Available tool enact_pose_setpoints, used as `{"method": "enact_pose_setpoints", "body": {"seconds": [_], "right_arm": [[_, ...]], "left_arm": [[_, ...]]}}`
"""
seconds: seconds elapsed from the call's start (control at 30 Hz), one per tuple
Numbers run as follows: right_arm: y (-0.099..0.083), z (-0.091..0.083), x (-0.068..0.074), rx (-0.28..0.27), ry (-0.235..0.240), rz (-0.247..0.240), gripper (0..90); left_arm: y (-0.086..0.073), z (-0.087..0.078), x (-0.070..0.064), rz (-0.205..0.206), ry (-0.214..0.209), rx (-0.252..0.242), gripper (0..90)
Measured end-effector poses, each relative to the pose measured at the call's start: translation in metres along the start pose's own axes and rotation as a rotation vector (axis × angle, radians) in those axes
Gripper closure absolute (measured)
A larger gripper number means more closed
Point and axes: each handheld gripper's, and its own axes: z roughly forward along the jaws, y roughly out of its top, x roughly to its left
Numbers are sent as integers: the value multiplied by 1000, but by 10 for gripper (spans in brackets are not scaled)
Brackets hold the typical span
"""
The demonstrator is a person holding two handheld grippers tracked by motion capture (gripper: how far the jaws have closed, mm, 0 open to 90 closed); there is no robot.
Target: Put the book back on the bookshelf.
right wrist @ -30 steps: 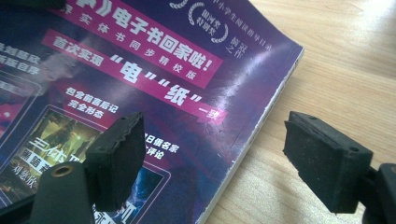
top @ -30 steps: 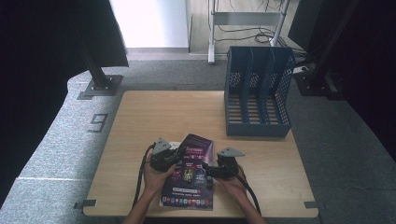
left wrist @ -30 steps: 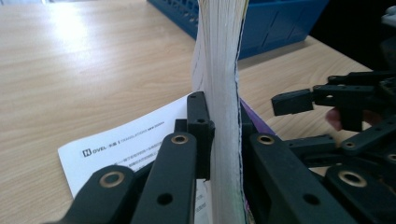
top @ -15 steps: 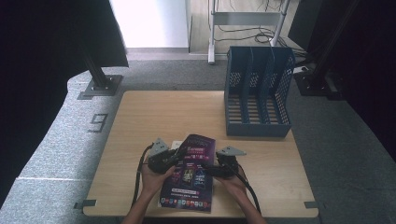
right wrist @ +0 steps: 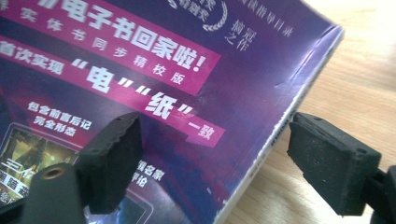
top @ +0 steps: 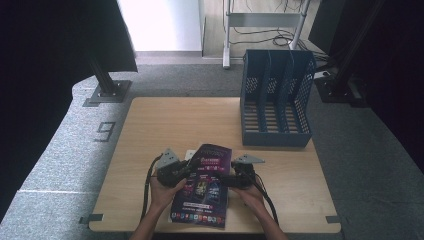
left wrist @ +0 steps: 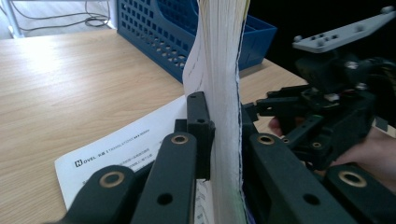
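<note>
Bare tabletop (top: 180,125) beyond clamped magazine (top: 202,192)

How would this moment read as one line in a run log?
left gripper: shut on purple paperback book | right gripper: open astride book edge | blue file rack: apart | white sheet: under book

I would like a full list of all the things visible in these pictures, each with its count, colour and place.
Book: one, purple cover with pink bands, near edge of the table, one side lifted.
Printed sheet: one, white, flat on the table beside the book.
File rack: one, blue, perforated, far right part of the table.
Table: one, light wood, centre.
Carpet: grey, around the table.
Metal stand: one, grey, beyond the table.
Left gripper: one, black, shut on the book's page edges.
Right gripper: one, black, jaws open astride the book's edge.
Hands: two, holding the grippers at the near edge.
</note>
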Motion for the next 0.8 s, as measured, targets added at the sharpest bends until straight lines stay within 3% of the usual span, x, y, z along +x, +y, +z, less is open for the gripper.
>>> {"method": "enact_pose_setpoints", "body": {"seconds": [0.1, 0.4, 0.8], "right_arm": [[0, 0, 0, -6, 7, -4, 171], [0, -2, 6, 5, -55, -26, 204], [1, -2, 17, 18, -39, -65, 264]], "left_arm": [[0, 1, 0, -3, 3, 3, 843], [-9, 6, 7, -29, 26, 25, 842], [-39, 16, 31, -102, 51, 109, 839]]}}
